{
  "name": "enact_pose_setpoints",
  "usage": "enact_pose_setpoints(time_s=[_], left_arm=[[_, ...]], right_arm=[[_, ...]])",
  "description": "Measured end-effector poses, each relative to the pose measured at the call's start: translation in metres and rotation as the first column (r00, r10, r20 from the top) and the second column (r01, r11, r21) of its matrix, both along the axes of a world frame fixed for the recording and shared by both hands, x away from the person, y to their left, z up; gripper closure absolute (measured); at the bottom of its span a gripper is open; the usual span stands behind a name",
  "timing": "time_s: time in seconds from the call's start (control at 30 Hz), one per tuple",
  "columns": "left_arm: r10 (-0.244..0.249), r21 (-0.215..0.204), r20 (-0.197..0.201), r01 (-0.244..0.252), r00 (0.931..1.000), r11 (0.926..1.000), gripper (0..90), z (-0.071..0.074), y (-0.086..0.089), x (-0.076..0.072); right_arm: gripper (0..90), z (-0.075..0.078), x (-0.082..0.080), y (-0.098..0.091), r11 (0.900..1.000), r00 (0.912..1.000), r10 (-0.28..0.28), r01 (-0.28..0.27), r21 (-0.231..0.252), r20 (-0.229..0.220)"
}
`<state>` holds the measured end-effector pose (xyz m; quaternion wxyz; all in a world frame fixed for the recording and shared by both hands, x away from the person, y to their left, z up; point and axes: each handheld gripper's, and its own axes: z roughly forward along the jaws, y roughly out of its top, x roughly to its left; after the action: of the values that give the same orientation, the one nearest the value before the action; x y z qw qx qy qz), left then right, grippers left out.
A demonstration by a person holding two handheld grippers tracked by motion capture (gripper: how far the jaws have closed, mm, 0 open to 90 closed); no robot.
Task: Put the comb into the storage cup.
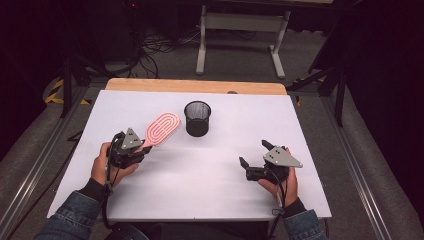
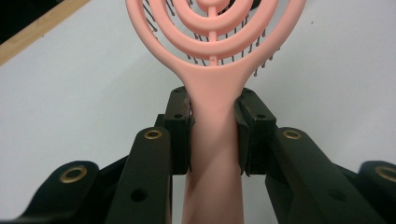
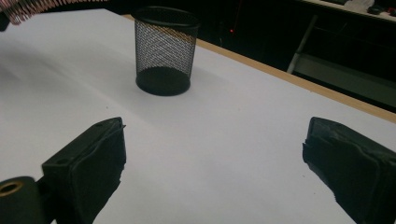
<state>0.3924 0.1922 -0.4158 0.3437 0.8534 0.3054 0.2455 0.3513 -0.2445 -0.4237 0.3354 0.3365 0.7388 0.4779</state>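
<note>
I have the pink hairbrush point(image 1: 161, 129) clamped by its handle in my left tool point(image 1: 145, 148), lifted just left of the mesh cup point(image 1: 197, 118), so the pickup is done and dropping it in remains, while my right tool point(image 1: 253, 159) waits released over the tabletop point(image 1: 210, 170).

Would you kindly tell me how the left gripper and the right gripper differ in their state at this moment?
The left gripper has its jaws closed on the handle of the pink hairbrush, while the right gripper has its jaws spread wide with nothing between them. The left gripper points its brush towards the black mesh cup; the right gripper sits nearer the table's front right, apart from both things. Both are black and hand-held.
</note>
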Motion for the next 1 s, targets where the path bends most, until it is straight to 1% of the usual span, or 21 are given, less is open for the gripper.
enact_pose_setpoints(time_s=[0.1,0.17,0.2,0.27,0.33,0.4,0.47,0.53,0.57,0.6,0.63,0.7,0.73,0.8,0.83,0.87,0.9,0.97,1.0], left_arm=[[-0.01,-0.003,0.006,0.01,0.9999,0.9999,70.1,0.001,-0.001,-0.002],[-0.011,-0.009,0.022,0.011,0.9997,0.9999,70.1,0.002,-0.002,-0.003],[-0.014,-0.011,0.023,0.014,0.9996,0.9998,70.1,0.002,-0.003,-0.003],[-0.011,-0.007,0.043,0.011,0.999,0.9999,70.1,0.003,-0.004,-0.005],[-0.008,-0.014,0.058,0.009,0.9983,0.9999,70.1,0.004,-0.005,-0.006],[-0.006,-0.03,0.072,0.008,0.9974,0.9995,70.1,0.005,-0.005,-0.007],[-0.004,-0.033,0.09,0.007,0.9959,0.9994,70.1,0.005,-0.006,-0.008],[-0.018,-0.036,0.099,0.022,0.9949,0.9991,70.1,0.005,-0.007,-0.01],[-0.016,-0.038,0.112,0.02,0.9936,0.9991,70.1,0.005,-0.008,-0.011],[-0.023,-0.039,0.119,0.028,0.9926,0.9988,70.1,0.006,-0.009,-0.011],[-0.026,-0.039,0.123,0.032,0.992,0.9987,70.1,0.006,-0.01,-0.012],[-0.026,-0.046,0.142,0.033,0.9895,0.9984,70.1,0.007,-0.012,-0.015],[-0.026,-0.046,0.142,0.033,0.9895,0.9984,70.1,0.007,-0.012,-0.015],[-0.031,-0.055,0.157,0.04,0.9872,0.9977,70.1,0.008,-0.014,-0.017],[-0.037,-0.055,0.161,0.046,0.9862,0.9974,70.1,0.008,-0.014,-0.018],[-0.039,-0.068,0.172,0.052,0.9843,0.9964,70.1,0.008,-0.016,-0.019],[-0.044,-0.069,0.179,0.057,0.9828,0.996,70.2,0.009,-0.018,-0.02],[-0.048,-0.068,0.181,0.061,0.9823,0.9958,70.2,0.008,-0.019,-0.021],[-0.053,-0.07,0.189,0.067,0.9805,0.9953,70.2,0.008,-0.022,-0.023]], right_arm=[[6.1,0.003,0.003,0.003,0.9995,1.0,0.002,-0.002,0.033,-0.006],[5.9,0.006,0.008,0.008,0.9983,0.9998,-0.001,0.002,0.057,-0.019],[5.9,0.007,0.01,0.01,0.9978,0.9997,-0.002,0.004,0.066,-0.024],[5.9,0.01,0.014,0.015,0.9968,0.9996,0.004,-0.001,0.08,-0.028],[5.9,0.012,0.018,0.022,0.9947,0.999,0.023,-0.019,0.101,-0.038],[6.0,0.015,0.02,0.028,0.9919,0.9981,0.044,-0.038,0.121,-0.043],[7.3,0.018,0.023,0.036,0.9881,0.9963,0.068,-0.061,0.141,-0.051],[7.4,0.022,0.026,0.045,0.9844,0.9941,0.089,-0.078,0.157,-0.062],[7.3,0.023,0.027,0.048,0.9805,0.992,0.103,-0.089,0.175,-0.072],[7.1,0.025,0.028,0.052,0.975,0.989,0.122,-0.104,0.196,-0.083],[6.7,0.026,0.029,0.056,0.9719,0.9867,0.135,-0.115,0.206,-0.089],[6.5,0.028,0.029,0.065,0.9715,0.9841,0.151,-0.13,0.198,-0.094],[6.5,0.028,0.029,0.065,0.9715,0.9841,0.151,-0.13,0.198,-0.094],[5.2,0.029,0.029,0.073,0.9675,0.9796,0.178,-0.158,0.198,-0.093],[5.2,0.03,0.029,0.076,0.9634,0.9762,0.195,-0.173,0.205,-0.094],[5.4,0.031,0.029,0.08,0.9599,0.9734,0.21,-0.187,0.209,-0.093],[5.6,0.032,0.029,0.081,0.9576,0.9714,0.218,-0.194,0.213,-0.094],[5.7,0.034,0.029,0.084,0.9514,0.9676,0.234,-0.209,0.227,-0.094],[5.8,0.035,0.029,0.086,0.9461,0.9646,0.246,-0.218,0.24,-0.095]])
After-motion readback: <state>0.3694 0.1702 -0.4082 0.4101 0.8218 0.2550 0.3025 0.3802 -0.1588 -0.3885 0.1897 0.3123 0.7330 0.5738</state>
